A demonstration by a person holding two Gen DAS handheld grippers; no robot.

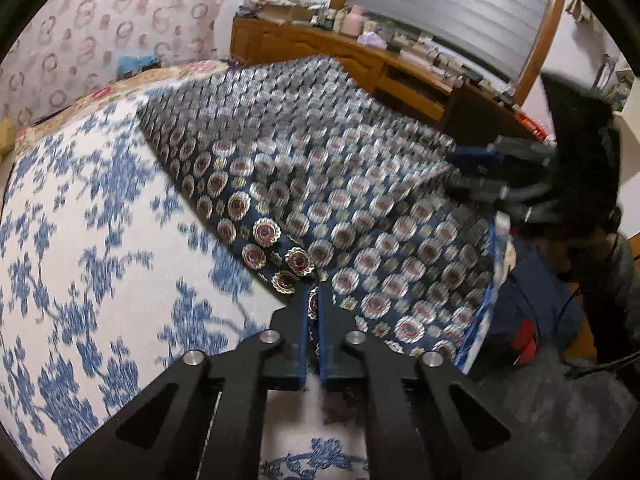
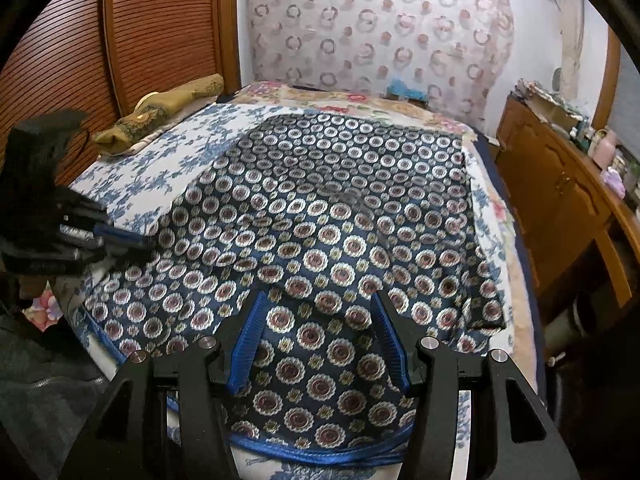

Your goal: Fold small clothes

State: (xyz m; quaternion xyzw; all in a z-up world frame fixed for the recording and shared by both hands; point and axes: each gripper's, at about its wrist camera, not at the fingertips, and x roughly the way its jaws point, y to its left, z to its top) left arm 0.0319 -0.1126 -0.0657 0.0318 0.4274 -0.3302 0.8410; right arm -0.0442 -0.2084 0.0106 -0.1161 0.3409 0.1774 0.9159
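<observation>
- The dark blue patterned garment (image 2: 332,216) lies spread on the bed (image 2: 168,152), covering the side of it nearest the wooden dresser (image 2: 560,184).
- The left gripper (image 1: 319,300) is clamped on a raised corner of the garment, fabric pinched between its fingers.
- The right gripper (image 2: 318,332) has its fingers apart, hovering over the garment's near blue-trimmed hem and holding nothing.
- To fold well, I judge the left should carry its corner across the garment, keeping the edge taut and matching the opposite edge.
- The garment's long axis seems to run from the near hem toward the curtain (image 2: 380,28); blur prevents certainty.
</observation>
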